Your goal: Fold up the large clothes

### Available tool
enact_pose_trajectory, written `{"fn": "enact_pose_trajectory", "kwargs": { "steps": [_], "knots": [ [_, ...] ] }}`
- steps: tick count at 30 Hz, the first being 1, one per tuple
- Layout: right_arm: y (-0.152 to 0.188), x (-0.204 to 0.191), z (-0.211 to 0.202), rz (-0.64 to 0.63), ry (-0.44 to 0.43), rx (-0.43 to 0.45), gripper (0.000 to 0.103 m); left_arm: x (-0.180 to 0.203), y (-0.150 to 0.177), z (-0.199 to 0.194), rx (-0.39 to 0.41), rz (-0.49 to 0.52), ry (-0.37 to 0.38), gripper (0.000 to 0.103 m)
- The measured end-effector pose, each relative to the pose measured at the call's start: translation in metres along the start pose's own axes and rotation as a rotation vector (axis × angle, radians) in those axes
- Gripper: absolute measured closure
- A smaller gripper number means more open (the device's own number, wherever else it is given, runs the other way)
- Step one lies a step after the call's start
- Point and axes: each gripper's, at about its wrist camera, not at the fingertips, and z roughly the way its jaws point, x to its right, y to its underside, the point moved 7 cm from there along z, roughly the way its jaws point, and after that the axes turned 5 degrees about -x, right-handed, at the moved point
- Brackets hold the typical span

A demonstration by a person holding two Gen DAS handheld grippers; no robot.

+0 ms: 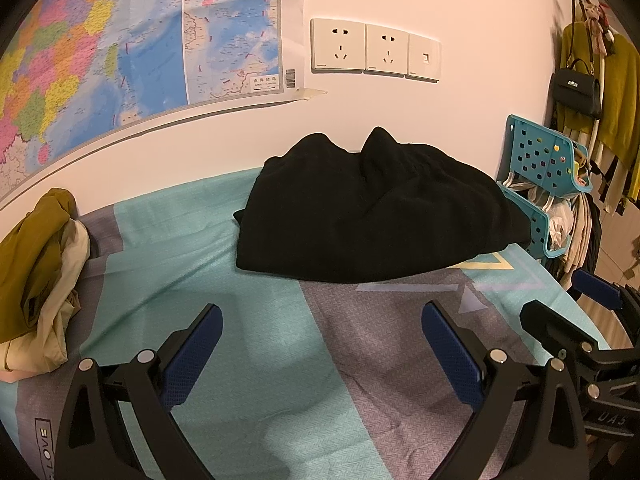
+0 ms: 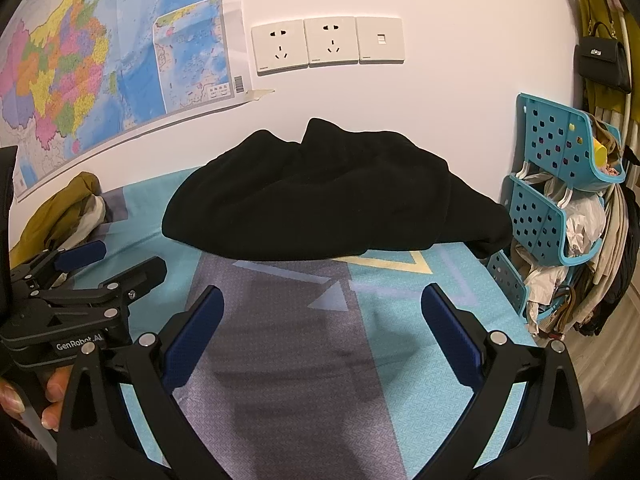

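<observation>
A black garment (image 1: 376,208) lies in a loose, partly folded heap on the bed, against the wall below the sockets; the right wrist view has it as a wide mound (image 2: 320,196). My left gripper (image 1: 322,316) hovers open over the teal and grey bed sheet (image 1: 256,344), short of the garment's near edge, nothing between its blue pads. My right gripper (image 2: 322,300) is open too, also short of the garment. The right gripper (image 1: 568,304) shows at the right edge of the left wrist view, and the left gripper (image 2: 116,262) at the left of the right wrist view.
A mustard and cream clothes pile (image 1: 40,276) sits at the bed's left end. Blue perforated baskets (image 2: 560,184) with bags stand past the bed's right edge, with hanging clothes and a black handbag (image 1: 576,90) beyond. A map (image 1: 120,48) and wall sockets (image 1: 374,50) are behind. A hand (image 2: 36,396) holds the left gripper.
</observation>
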Motion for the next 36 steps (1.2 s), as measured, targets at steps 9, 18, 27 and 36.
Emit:
{"fn": "enact_pose_trajectory", "kwargs": {
  "steps": [9, 18, 27, 36],
  "knots": [
    [-0.001, 0.000, -0.002, 0.000, -0.002, 0.002, 0.006, 0.000, -0.001, 0.001, -0.001, 0.003, 0.004, 0.007],
    [-0.002, -0.001, -0.003, 0.002, -0.002, 0.003, 0.006, 0.000, -0.003, 0.000, 0.000, -0.004, 0.012, 0.007],
    [-0.003, -0.002, -0.006, 0.002, 0.004, 0.009, 0.006, 0.002, -0.006, -0.006, 0.038, 0.023, 0.017, 0.007],
    [-0.002, -0.006, -0.011, 0.002, 0.009, 0.018, 0.006, -0.004, -0.004, -0.008, 0.015, -0.008, 0.026, 0.007]
  ]
}}
